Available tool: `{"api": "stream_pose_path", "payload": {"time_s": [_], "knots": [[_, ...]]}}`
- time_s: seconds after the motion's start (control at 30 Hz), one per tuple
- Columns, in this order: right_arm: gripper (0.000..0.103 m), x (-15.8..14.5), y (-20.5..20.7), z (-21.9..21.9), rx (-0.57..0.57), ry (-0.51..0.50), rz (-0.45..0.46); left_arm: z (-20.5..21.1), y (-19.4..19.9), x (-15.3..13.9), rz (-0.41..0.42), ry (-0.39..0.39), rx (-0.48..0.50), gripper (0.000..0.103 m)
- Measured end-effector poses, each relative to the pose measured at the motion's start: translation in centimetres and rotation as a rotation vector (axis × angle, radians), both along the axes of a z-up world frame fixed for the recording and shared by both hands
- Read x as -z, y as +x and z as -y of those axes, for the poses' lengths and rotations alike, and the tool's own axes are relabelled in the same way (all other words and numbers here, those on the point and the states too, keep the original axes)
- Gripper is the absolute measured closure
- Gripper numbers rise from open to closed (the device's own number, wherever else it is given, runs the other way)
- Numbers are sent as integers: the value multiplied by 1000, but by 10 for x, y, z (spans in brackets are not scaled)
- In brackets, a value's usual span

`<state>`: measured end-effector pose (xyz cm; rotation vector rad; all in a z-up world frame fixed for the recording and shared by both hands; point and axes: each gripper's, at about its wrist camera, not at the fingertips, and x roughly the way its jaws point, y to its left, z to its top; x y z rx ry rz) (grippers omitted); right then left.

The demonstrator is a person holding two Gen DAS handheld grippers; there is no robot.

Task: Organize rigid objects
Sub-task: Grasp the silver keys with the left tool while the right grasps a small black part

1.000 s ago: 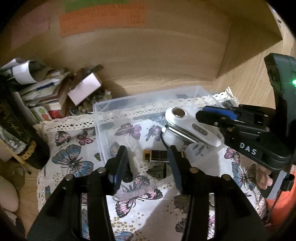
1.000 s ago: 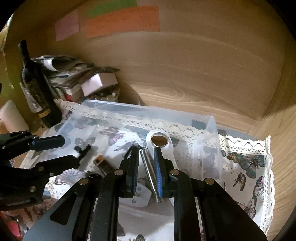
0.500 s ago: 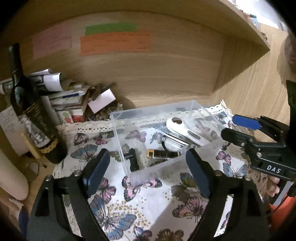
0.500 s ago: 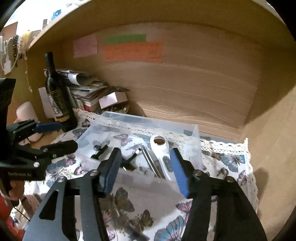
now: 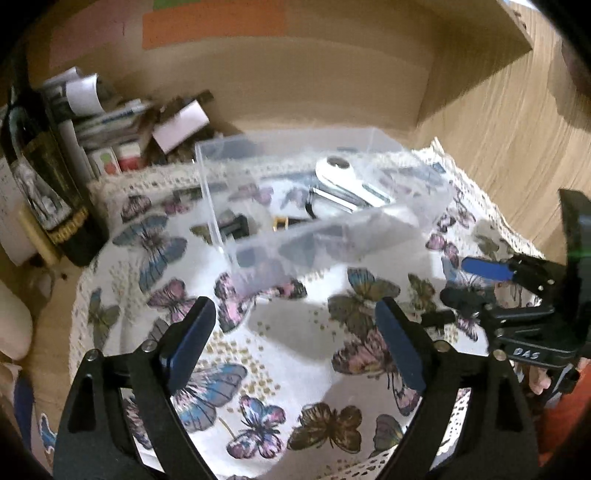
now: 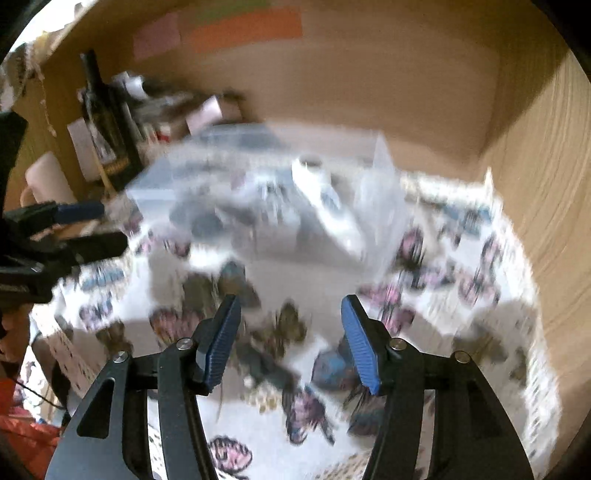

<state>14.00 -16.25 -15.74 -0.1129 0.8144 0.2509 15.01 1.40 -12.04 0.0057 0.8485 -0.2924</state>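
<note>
A clear plastic box [image 5: 332, 236] stands on the butterfly cloth [image 5: 288, 350]. Inside lie a white handled tool [image 5: 343, 173], a small black piece [image 5: 236, 225] and a dark item with a gold band [image 5: 282, 221]. My left gripper [image 5: 295, 328] is open and empty, held back from the box's near wall. My right gripper [image 6: 290, 332] is open and empty, also short of the box [image 6: 280, 206]; its view is blurred. The white tool [image 6: 325, 206] shows in the right wrist view too. The right gripper shows at the right of the left wrist view [image 5: 476, 280].
A dark wine bottle [image 5: 44, 177] stands at the left with a pile of papers and small boxes [image 5: 122, 122] behind it. Wooden walls close the back and right. Orange and green notes [image 5: 214, 18] hang on the back wall.
Both grippers opened and pulled back from the box toward me. The white tool and the small black piece were let go and lie in the box.
</note>
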Motion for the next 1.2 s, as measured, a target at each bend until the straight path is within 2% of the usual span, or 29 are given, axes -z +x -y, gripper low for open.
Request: {"api": "stream_pose_path", "payload": {"time_s": [0.13, 0.3, 0.43, 0.5, 0.67, 0.83, 1.03, 1.2], "knots": [[50, 19, -1, 0, -11, 24, -76, 3, -1, 10, -36, 1, 14, 14], [51, 27, -6, -8, -25, -7, -63, 11, 1, 21, -82, -1, 35, 14], [79, 24, -5, 0, 0, -18, -51, 22, -1, 27, -108, -2, 65, 14], [85, 21, -5, 6, 10, -1, -56, 32, -2, 29, -113, 2, 92, 14], [85, 17, -8, 19, 31, 30, -48, 60, -1, 33, -126, 16, 162, 14], [85, 12, -11, 32, 35, 48, -40, 83, 8, 42, -126, 84, 223, 14], [85, 5, -16, 37, 25, 70, -18, 90, 24, 52, -160, 116, 230, 14], [85, 2, -12, 33, 17, 87, -9, 97, 25, 53, -123, 147, 252, 14]]}}
